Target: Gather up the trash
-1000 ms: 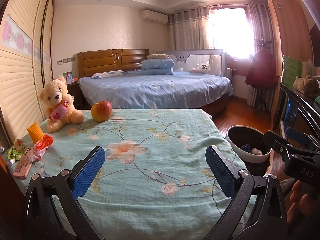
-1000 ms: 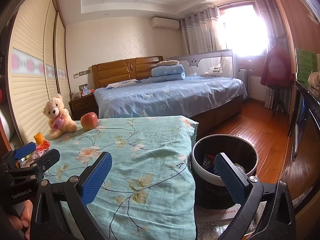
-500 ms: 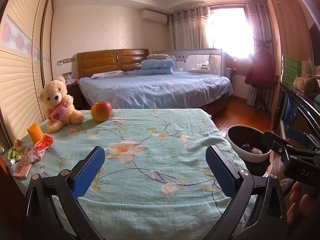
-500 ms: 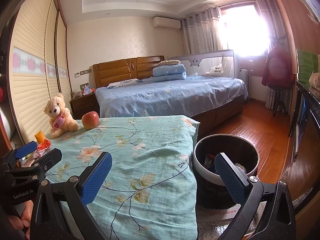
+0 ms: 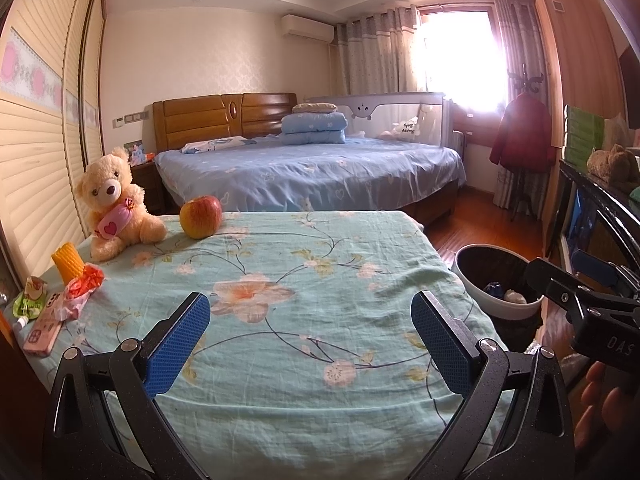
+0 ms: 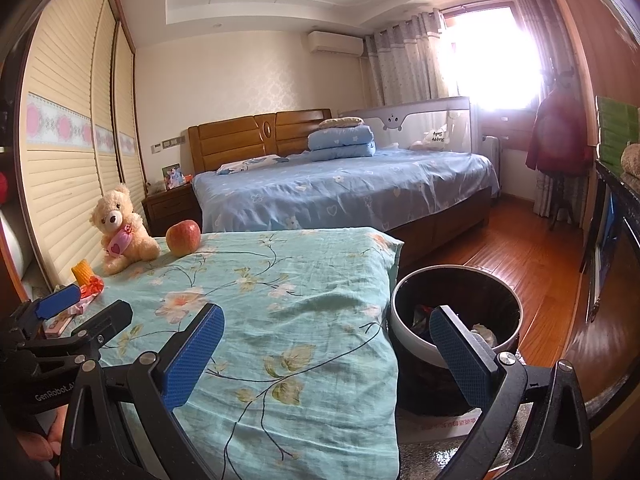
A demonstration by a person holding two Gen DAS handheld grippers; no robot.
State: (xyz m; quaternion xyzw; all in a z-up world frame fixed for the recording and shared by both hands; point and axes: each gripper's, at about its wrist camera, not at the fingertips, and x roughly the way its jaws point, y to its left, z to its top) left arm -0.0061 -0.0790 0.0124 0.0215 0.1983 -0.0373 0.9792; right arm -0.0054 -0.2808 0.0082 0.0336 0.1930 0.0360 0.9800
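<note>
The red crumpled wrapper (image 5: 82,286) lies at the tabletop's (image 5: 304,344) left edge, just in front of the yellow corn piece (image 5: 67,257), touching the pink phone (image 5: 43,329). Nothing's picked up yet, so you're between grabs. Your left tool (image 5: 310,342) is spread wide and empty; your right tool (image 6: 328,354), likewise, hangs by the trash bin (image 6: 408,344). Next, I'd swing left to that wrapper and pinch it clear of the phone.

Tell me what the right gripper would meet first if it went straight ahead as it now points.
Probably the floral cloth near its right edge: the right gripper, fingers open and empty, aims low there. The trash bin sits just right of that line; depth is unclear.
</note>
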